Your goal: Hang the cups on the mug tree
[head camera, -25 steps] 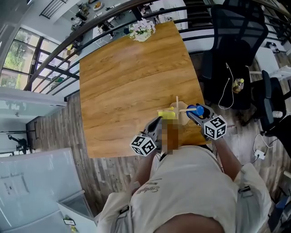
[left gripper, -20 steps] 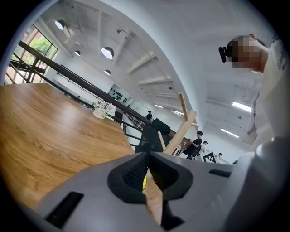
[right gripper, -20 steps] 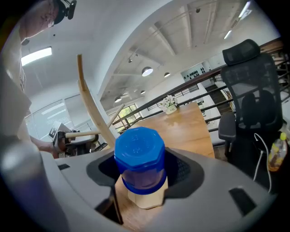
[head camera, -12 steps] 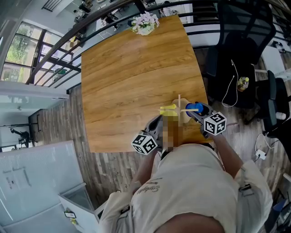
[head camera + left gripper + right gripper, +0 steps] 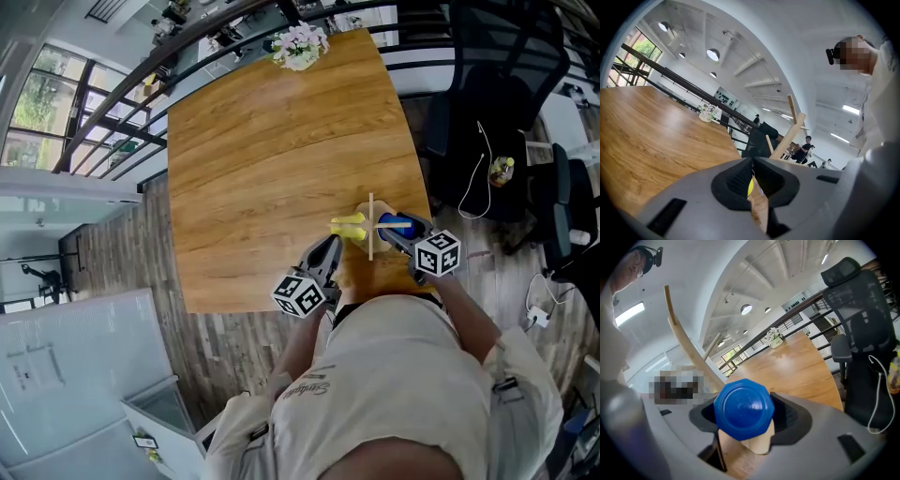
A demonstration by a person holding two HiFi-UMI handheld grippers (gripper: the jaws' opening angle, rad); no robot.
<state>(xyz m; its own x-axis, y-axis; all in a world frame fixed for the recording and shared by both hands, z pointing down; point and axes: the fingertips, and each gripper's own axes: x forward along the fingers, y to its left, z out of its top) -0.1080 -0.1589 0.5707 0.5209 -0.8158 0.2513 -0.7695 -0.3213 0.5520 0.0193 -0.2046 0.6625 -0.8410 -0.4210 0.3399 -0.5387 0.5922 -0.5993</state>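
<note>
Right gripper (image 5: pixel 397 233) fingers grasping blue cup (image 5: pixel 743 408), nudged closer to mug tree (image 5: pixel 371 223), left gripper (image 5: pixel 329 250) fingers clenched, unmoved

My wooden mug tree (image 5: pixel 371 211) stands upright on the table (image 5: pixel 272 141). A yellow cup (image 5: pixel 348 228) sits against its left side. The blue cup (image 5: pixel 743 406) lies sideways, clamped in my right gripper (image 5: pixel 401 232).
</note>
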